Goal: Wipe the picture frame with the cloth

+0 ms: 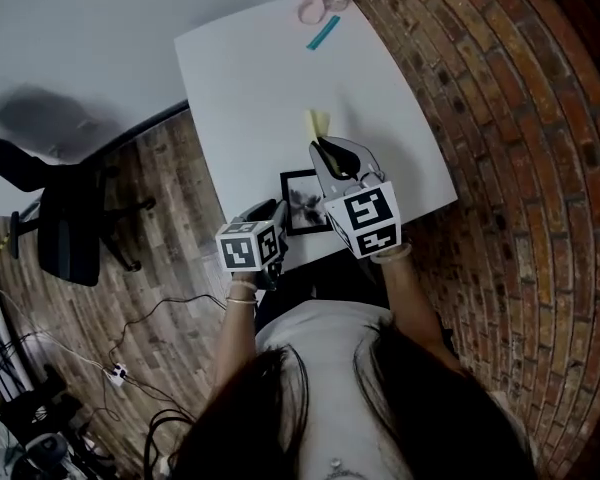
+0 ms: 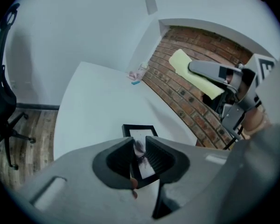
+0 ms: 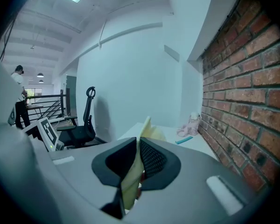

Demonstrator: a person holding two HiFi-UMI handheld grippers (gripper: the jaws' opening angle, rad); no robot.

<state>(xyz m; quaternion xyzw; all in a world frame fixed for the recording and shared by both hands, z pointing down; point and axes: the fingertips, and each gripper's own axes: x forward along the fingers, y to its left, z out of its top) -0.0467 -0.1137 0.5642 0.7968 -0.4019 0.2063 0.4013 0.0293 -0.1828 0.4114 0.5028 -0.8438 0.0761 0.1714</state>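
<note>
Cloth [image 3: 147, 129] clenched in right tool [image 3: 138, 146]; left tool [image 2: 140, 146] released, seemingly above picture frame [image 2: 140, 130].

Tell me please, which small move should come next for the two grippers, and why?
Probably lower the right gripper until the yellow cloth clamped in its jaws meets the picture frame. The cloth is held in the air, clear of the frame lying on the white table, and the left gripper hovers over the frame with jaws apart, gripping nothing.
</note>
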